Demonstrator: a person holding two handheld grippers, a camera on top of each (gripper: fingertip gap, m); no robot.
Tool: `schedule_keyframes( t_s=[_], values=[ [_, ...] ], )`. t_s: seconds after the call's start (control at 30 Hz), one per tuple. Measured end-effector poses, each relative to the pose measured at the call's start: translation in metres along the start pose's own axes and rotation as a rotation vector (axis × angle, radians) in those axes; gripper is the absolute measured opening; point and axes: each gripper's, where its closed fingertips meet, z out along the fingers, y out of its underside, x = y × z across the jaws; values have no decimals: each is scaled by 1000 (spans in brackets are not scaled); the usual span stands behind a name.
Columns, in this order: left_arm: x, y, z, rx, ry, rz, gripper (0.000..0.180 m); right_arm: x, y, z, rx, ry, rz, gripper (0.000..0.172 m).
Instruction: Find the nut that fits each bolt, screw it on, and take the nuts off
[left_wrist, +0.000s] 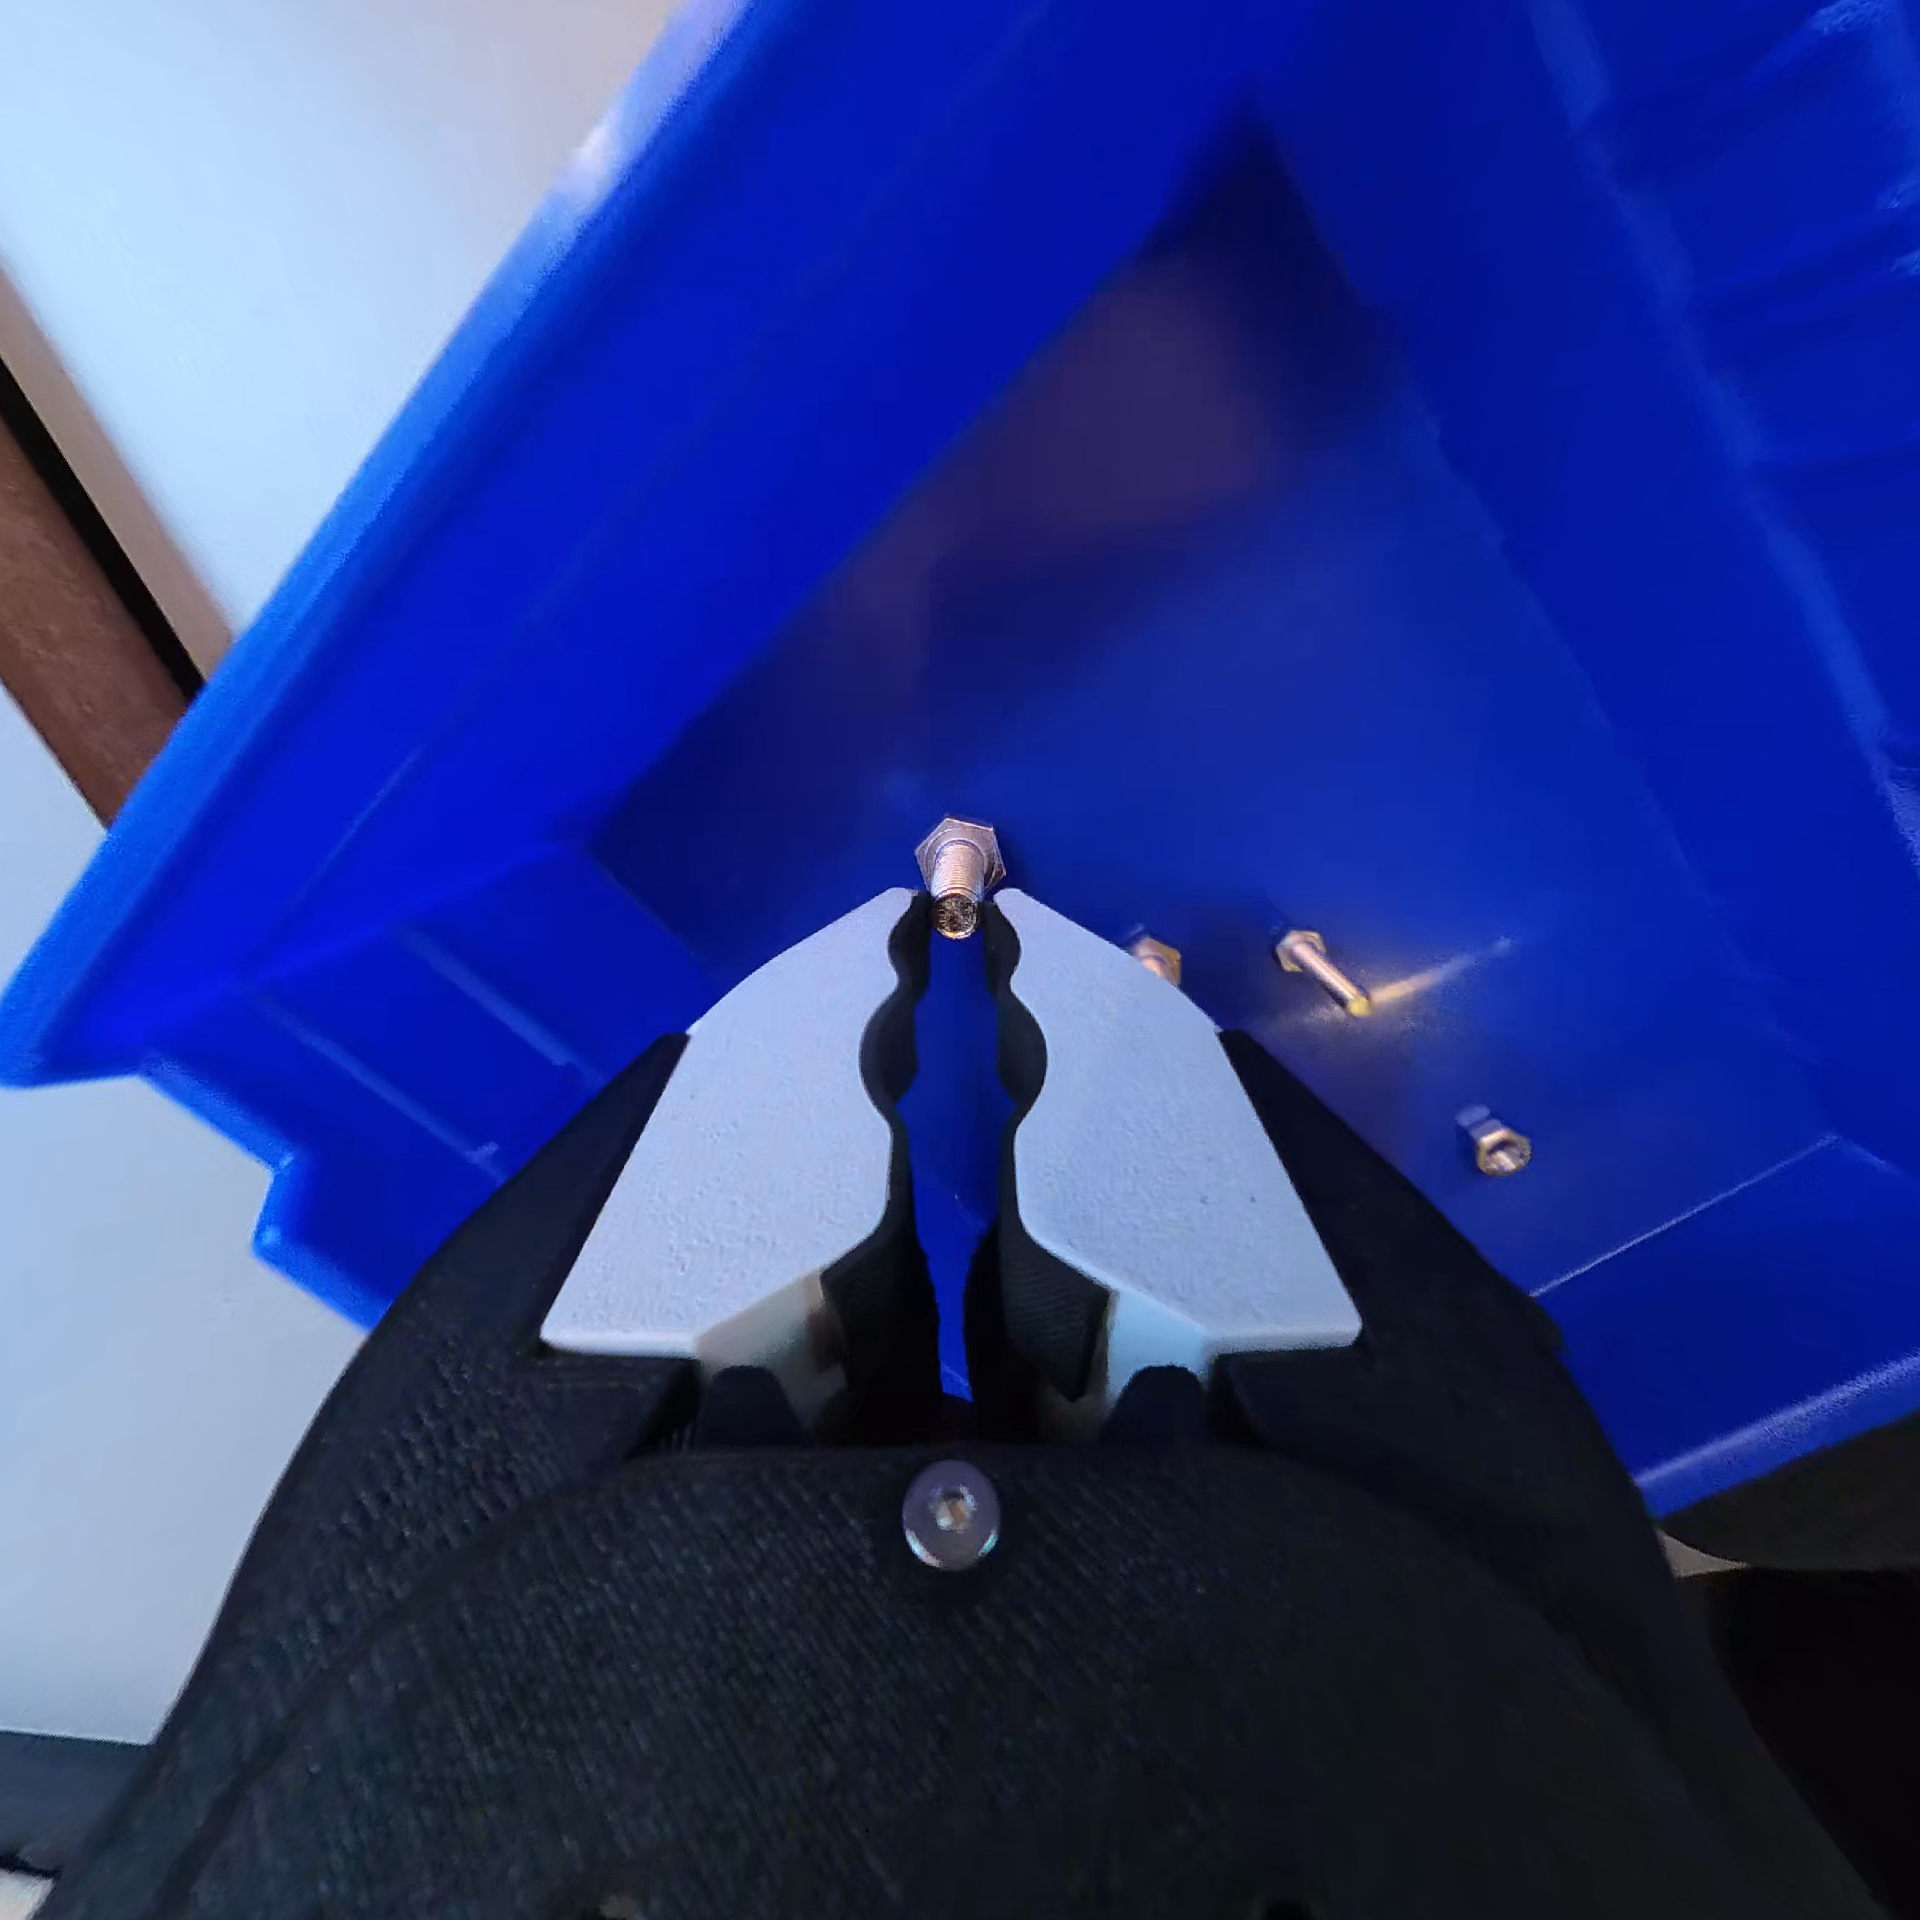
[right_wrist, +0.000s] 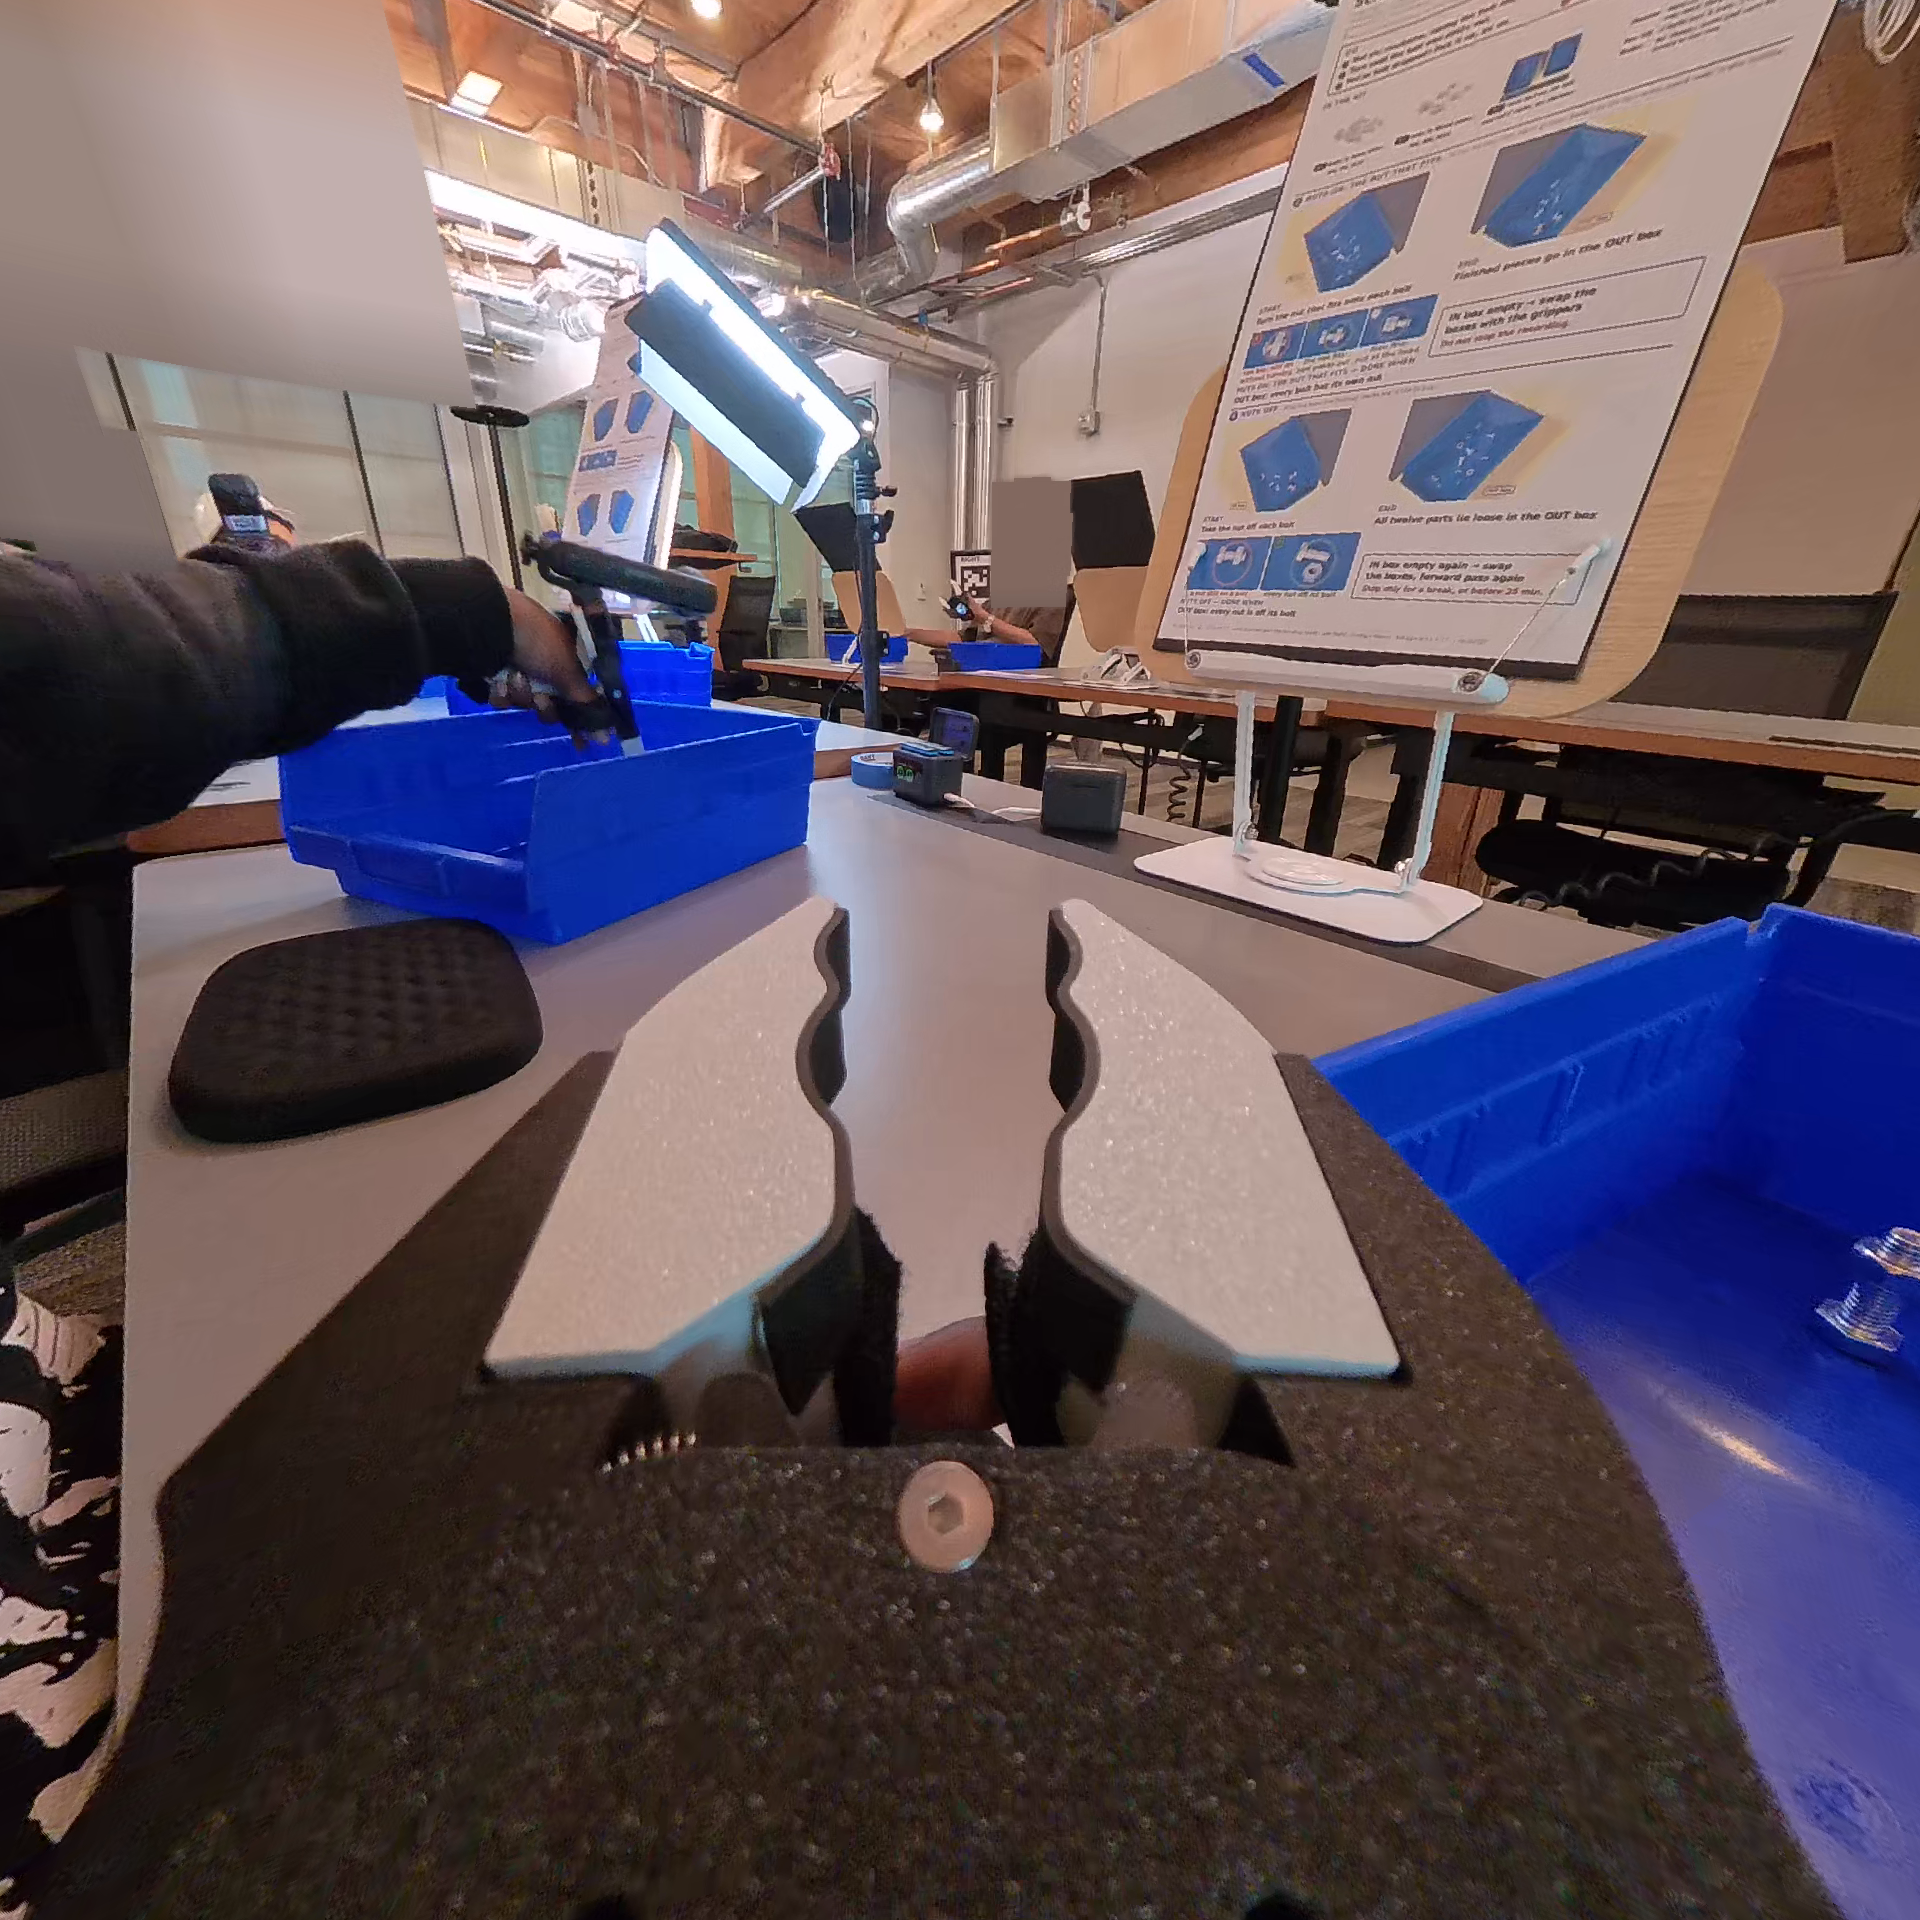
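Observation:
In the left wrist view my left gripper (left_wrist: 956, 914) is inside a blue bin (left_wrist: 1351, 623). It is shut on the threaded end of a silver bolt (left_wrist: 957, 883), and both fingertips press its shank. The bolt's hex end points away, at the bin floor. Two more bolts (left_wrist: 1325, 971) (left_wrist: 1153, 954) and a loose nut (left_wrist: 1496, 1148) lie to the right on the bin floor. In the right wrist view my right gripper (right_wrist: 945, 935) is open and empty above the grey table (right_wrist: 935, 862). The left gripper (right_wrist: 623, 743) shows there too, reaching into the far blue bin (right_wrist: 540, 821).
A second blue bin (right_wrist: 1662, 1091) stands at the right with two bolts (right_wrist: 1870, 1320) in it. A black padded rest (right_wrist: 353, 1023) lies at the left. A white stand with an instruction sheet (right_wrist: 1455, 364) and small chargers (right_wrist: 1081, 800) stand at the table's back. My hands' fingertips stand some 60 cm from each other. The loose nut (left_wrist: 1496, 1148) is about 15 cm from my left fingertips and 45 cm from my right.

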Motion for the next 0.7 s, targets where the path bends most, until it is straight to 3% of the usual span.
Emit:
schedule_keyframes(
  t_s=[0.17, 0.4, 0.53, 0.7],
  values=[
    [35, -6, -44, 81, -7, 147, 10, 1, 1, 0, -1, -1, 6, 36],
    [149, -10, -116, 258, -7, 510, 10, -1, 3, 2, -14, -3, -8, 36],
    [238, 0, -117, 286, 36, 762, 10, -2, 4, 2, -16, -6, -17, 36],
    [332, 20, -85, 251, 141, 995, 10, -4, 4, 2, -17, -10, -25, 36]
  ],
)
